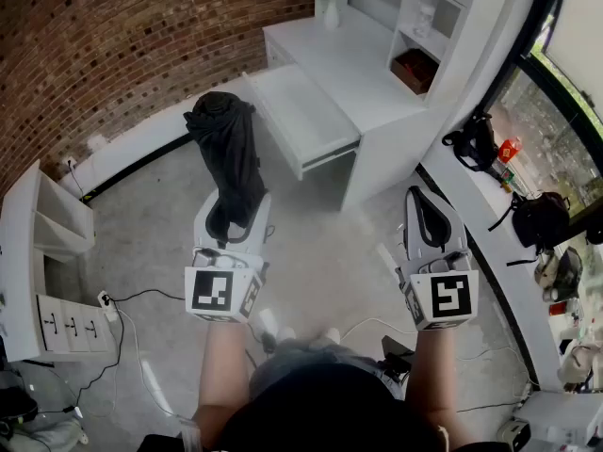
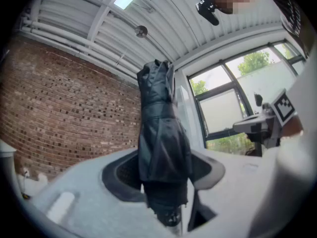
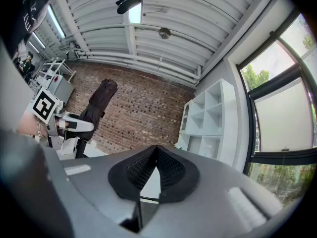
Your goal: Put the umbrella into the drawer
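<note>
black fabric, loosely bundled: the umbrella (image 1: 226, 153) stands upright in the middle left of the head view, held over the grey floor (image 1: 320, 243). its lower end sits clamped between the jaws of the left tool (image 1: 236, 222), and in the left gripper view the dark pads press on it from both sides while the folded cloth rises past them toward the ceiling. the right tool (image 1: 430, 217), at the lower right of the frame, has its jaws drawn together, tips meeting, with nothing between them. the white drawer (image 1: 300, 111) stands pulled out of the white desk (image 1: 349, 55) in the upper middle. the umbrella is outside it, just to its left in the frame. a red brick wall (image 1: 122, 36) fills the upper left.
</note>
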{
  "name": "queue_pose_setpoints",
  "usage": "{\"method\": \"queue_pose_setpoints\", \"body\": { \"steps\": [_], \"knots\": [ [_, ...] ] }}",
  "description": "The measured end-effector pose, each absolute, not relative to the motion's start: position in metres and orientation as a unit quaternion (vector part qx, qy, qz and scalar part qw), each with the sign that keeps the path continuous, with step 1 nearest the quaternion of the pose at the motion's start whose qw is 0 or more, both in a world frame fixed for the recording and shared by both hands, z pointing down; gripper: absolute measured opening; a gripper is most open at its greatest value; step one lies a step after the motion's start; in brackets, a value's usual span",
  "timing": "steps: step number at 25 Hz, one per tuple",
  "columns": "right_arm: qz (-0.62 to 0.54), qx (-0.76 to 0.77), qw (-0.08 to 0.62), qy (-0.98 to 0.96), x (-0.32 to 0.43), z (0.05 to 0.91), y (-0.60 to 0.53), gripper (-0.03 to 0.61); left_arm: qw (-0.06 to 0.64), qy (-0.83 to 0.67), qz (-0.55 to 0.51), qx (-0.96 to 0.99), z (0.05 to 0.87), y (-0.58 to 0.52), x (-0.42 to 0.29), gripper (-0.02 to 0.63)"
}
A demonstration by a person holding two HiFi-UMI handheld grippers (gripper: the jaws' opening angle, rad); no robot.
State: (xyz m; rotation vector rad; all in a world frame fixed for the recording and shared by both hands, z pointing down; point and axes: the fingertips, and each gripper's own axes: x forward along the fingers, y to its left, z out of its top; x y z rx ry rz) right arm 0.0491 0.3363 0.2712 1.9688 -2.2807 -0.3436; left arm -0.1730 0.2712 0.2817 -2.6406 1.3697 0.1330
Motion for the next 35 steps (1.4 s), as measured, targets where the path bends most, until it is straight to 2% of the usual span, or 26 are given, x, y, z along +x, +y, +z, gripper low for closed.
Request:
{"method": "queue_pose_setpoints", "body": {
  "steps": [20, 35],
  "knots": [
    [-0.123, 0.617, 0.046, -0.776, 0.096, 0.282, 0.320, 0.005, 0.080, 0.483, 0.050, -0.871, 0.288, 0.264, -0.129, 0.221],
    [-0.112, 0.631, 0.066, -0.765, 0.084, 0.292, 0.220, 0.005, 0.073, 0.472, 0.038, -0.878, 0.295, 0.150, -0.143, 0.221]
  ]
}}
